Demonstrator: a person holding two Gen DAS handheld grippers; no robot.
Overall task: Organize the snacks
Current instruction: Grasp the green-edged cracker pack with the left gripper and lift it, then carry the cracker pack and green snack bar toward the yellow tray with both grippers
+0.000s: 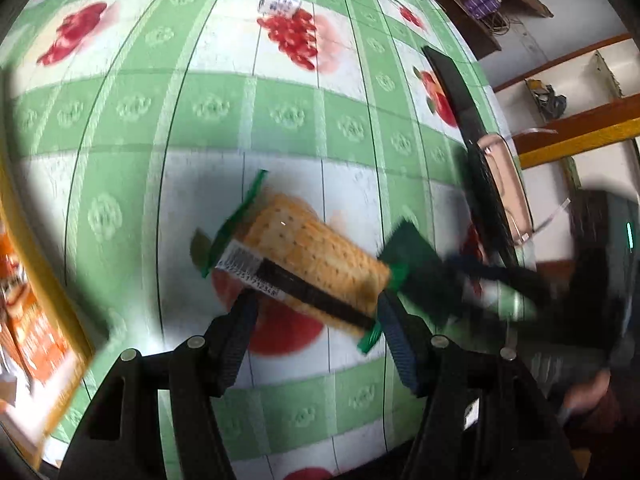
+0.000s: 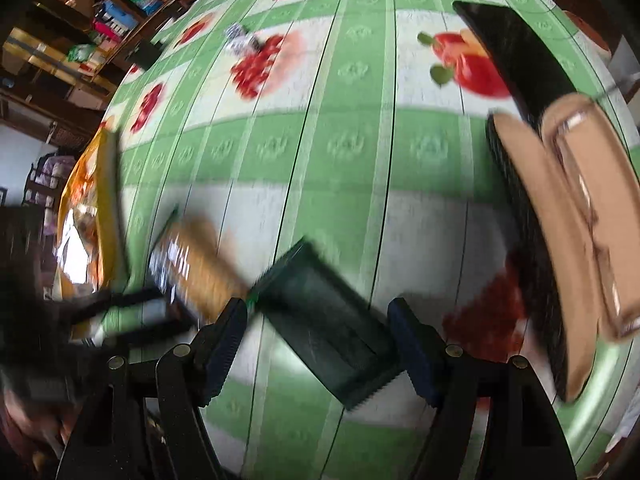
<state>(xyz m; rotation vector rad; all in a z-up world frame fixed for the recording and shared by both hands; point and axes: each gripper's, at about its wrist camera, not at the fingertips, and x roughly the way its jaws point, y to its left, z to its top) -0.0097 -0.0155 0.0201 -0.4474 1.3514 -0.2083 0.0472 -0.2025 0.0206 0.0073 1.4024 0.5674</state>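
Note:
A cracker packet [image 1: 308, 256] with green ends and a barcode sits between the fingers of my left gripper [image 1: 316, 304], which press on its near side just above the fruit-print tablecloth [image 1: 280, 120]. In the right wrist view, blurred, the same cracker packet [image 2: 196, 264] lies left of a dark green packet [image 2: 328, 320]. The dark green packet lies on the cloth between the fingers of my right gripper [image 2: 320, 312]. A strip of cloth shows beside the left pad, so the jaws stand apart from it. The dark green packet [image 1: 412, 256] touches the crackers' right end.
A yellow-orange box [image 1: 44, 320] with orange packets stands at the left. At the right, a black basket [image 2: 516, 208] holds a tan item [image 2: 560, 220], with a black flat piece [image 2: 516, 52] behind it. Two small silver-wrapped snacks [image 1: 280, 2] lie far back. Shelves stand past the table's edge.

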